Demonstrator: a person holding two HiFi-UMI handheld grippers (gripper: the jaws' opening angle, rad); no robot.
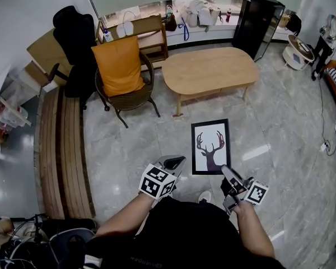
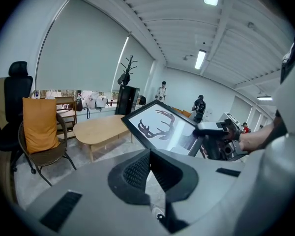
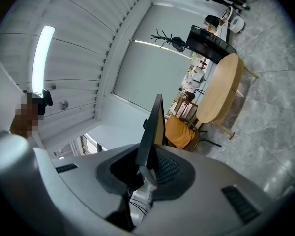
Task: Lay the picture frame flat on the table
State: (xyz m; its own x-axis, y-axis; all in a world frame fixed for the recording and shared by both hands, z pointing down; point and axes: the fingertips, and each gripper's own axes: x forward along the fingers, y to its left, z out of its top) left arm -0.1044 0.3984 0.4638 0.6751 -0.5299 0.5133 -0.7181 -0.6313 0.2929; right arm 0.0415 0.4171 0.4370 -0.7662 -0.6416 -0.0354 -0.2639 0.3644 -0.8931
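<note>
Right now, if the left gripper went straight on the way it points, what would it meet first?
Most likely the picture frame, held by the right gripper: it sits right ahead of the left gripper, though depth is unclear.

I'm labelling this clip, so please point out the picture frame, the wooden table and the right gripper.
picture frame (image 1: 210, 146): head view, middle of the print inside its black border.
wooden table (image 1: 210, 70): head view, bare middle of the tabletop.
right gripper (image 1: 227, 174): head view, between its fingertips at the frame's lower corner.
</note>
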